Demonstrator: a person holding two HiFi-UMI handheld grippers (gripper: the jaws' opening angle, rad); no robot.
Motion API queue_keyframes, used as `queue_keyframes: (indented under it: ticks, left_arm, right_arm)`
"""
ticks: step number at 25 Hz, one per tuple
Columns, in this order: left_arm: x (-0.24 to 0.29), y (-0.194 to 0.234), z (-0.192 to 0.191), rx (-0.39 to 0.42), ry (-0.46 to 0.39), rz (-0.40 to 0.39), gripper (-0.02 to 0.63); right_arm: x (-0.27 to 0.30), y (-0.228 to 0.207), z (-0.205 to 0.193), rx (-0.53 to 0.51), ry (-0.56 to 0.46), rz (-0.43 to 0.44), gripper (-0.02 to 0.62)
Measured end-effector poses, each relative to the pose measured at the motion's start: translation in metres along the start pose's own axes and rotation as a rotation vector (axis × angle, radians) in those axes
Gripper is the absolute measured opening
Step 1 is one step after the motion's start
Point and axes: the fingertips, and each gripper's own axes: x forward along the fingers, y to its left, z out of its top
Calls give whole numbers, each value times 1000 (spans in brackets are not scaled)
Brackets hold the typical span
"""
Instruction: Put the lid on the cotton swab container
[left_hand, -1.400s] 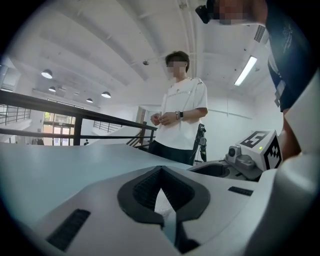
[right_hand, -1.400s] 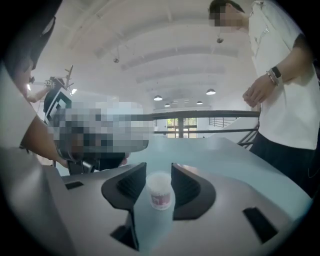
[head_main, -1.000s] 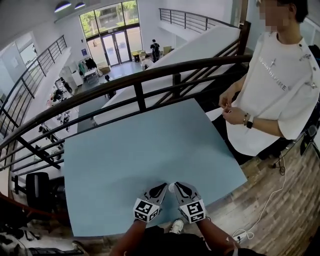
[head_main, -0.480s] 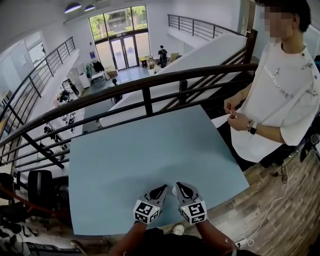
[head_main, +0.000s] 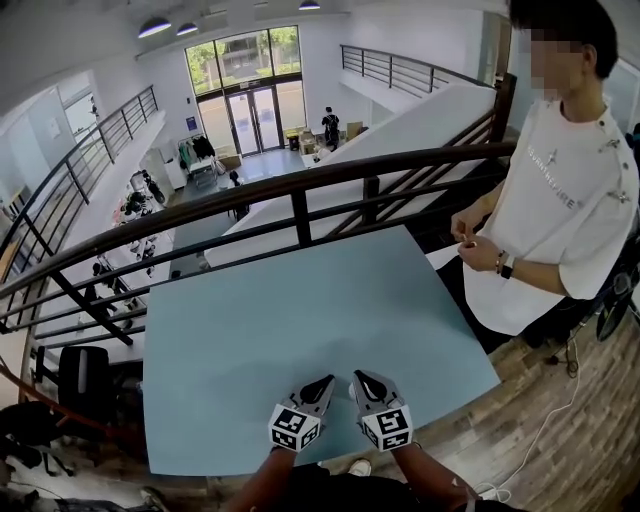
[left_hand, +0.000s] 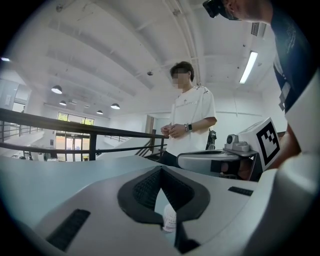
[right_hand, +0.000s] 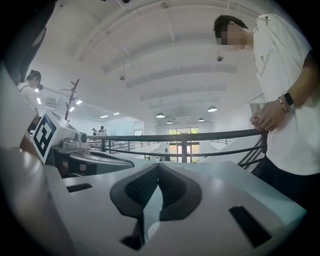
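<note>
No legible text — only faint, unreadable lettering across the bystander's white shirt (head_main: 570, 235).

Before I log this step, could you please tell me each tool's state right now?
Left tool: closed, tips together, nothing gripped.
Right tool: closed, tips together, nothing gripped.

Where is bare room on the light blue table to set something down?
Light blue tabletop is bare from the dark metal railing to the near edge. Crowded only there: left gripper, right gripper. Person in white shirt borders the right side.
</note>
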Motion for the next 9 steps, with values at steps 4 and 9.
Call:
queue_keyframes:
  ticks: [4, 9]
  left_arm:
    - [-2, 0, 3, 3, -1, 1, 11]
    - [-2, 2, 4, 4, 5, -2, 11]
  right_arm:
    - [0, 1, 2, -6, -2, 0, 18]
    - [1, -2, 5, -14, -4, -9, 18]
